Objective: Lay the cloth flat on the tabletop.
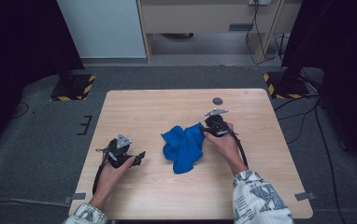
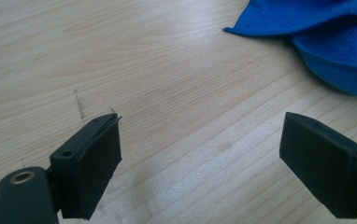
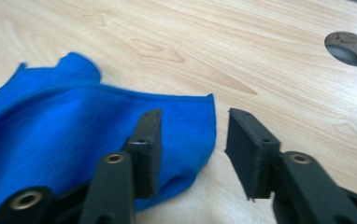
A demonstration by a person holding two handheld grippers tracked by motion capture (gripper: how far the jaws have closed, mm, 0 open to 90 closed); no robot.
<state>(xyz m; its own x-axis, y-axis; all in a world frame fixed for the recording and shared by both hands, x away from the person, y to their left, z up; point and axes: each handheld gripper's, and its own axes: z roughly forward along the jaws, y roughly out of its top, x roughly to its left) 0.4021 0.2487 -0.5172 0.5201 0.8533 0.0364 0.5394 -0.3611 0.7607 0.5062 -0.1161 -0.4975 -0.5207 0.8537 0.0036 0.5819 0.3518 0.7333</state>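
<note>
My cloth (image 1: 184, 147) lies crumpled mid-table (image 1: 270, 140), its near corner between the parted jaws of my right tongs (image 3: 193, 135) and touching neither, while my left tongs (image 2: 200, 154), jaws wide apart, sit beside it over bare wood.

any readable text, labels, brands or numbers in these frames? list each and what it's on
None readable.
Patterned sleeves: dark print, possibly letter-like, too blurred to read.
Yellow-and-black hazard stripes on the stand bases: a marking, no words.
Blue cloth, wooden table, left gripper and right gripper: no text.
</note>
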